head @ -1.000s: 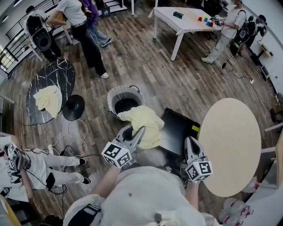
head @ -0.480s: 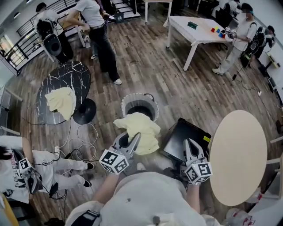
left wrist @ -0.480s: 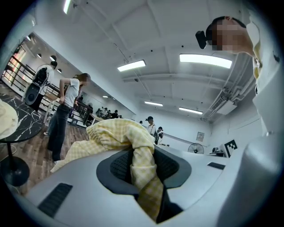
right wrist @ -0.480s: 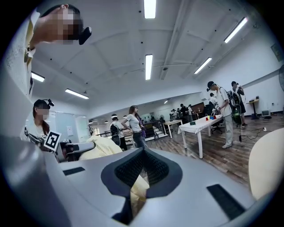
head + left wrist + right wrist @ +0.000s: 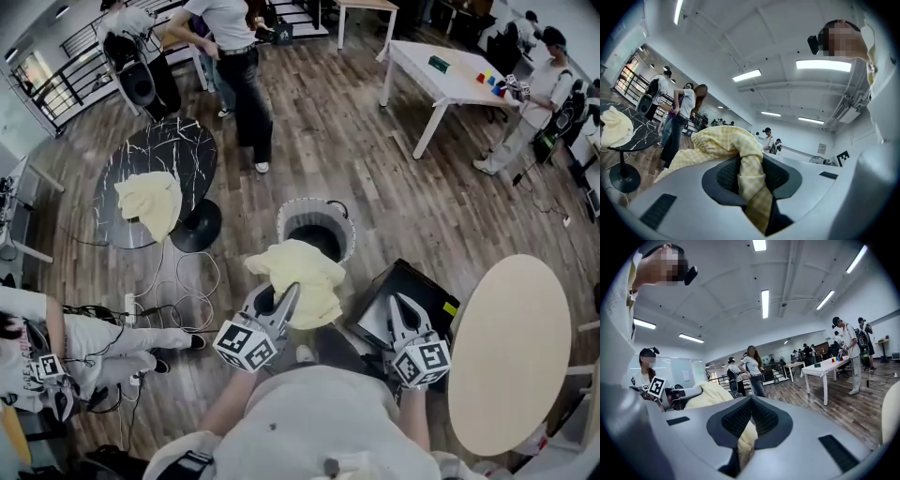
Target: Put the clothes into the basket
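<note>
Head view: logged yellow checked garment point(image 5: 298, 277) bunched and carried off the floor, overlapping the near rim of the pale basket point(image 5: 287, 214). Not yet inside; dark mouth mostly open beyond it. Pinched by left gripper point(image 5: 280, 296). Confirmed in left gripper view: fingers clamped on a twisted fold, bulk draped over and ahead of the tips.

Right gripper point(image 5: 403, 307) well apart from the garment, above a black case point(image 5: 424, 292) on the floor. Fingers pressed together at the tips in right gripper view, with a pale yellow patch in the slot behind them; cannot tell whether caught cloth or background.

Second yellow cloth point(image 5: 150, 202) lying at the near edge of the black marble surface point(image 5: 178, 148), well apart from the basket. Counted as remaining work.

Risks, judged:
- Release here likely to leave the garment hung on the near rim or slid to the floor, with much of the bulk short of the mouth.
- Narrow single-fold pinch liable to slip under the hanging weight.
- Loose cables point(image 5: 173, 281) on the floor beside the basket: trip or snag hazard on the way to the second cloth.
</note>
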The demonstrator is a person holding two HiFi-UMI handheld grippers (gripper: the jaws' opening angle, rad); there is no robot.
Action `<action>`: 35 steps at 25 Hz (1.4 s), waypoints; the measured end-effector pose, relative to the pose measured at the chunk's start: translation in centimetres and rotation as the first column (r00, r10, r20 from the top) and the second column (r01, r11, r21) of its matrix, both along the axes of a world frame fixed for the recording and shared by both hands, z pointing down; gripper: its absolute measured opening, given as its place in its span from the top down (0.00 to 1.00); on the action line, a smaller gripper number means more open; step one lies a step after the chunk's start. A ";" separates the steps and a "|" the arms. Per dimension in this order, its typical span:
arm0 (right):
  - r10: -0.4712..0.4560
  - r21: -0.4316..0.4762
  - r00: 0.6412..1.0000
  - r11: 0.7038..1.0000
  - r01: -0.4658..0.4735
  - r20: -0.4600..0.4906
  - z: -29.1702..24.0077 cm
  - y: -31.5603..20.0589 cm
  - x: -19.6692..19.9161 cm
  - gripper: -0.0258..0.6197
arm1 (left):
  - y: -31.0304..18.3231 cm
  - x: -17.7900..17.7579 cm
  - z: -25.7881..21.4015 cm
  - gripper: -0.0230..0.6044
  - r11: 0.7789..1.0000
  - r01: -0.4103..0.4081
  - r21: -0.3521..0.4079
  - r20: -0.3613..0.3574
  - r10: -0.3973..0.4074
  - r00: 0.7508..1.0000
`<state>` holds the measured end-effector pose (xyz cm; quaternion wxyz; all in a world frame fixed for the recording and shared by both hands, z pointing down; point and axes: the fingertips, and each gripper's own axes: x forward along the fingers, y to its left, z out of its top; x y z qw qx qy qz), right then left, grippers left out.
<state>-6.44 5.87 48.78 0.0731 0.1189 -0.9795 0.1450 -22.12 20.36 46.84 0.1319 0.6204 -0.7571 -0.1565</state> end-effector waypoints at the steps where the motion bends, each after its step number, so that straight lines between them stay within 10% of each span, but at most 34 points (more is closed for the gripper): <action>1: -0.010 0.002 1.000 1.000 0.010 0.003 0.1 -0.1 -0.6 0.95 | 0.0 -0.3 0.1 0.76 1.000 0.007 0.000 0.002 -0.007 1.000; 35: -0.311 -0.010 0.950 0.950 0.312 0.034 0.0 -16.4 -25.5 0.95 | -12.9 -18.5 0.7 0.76 0.964 0.261 -0.057 0.029 -0.260 0.965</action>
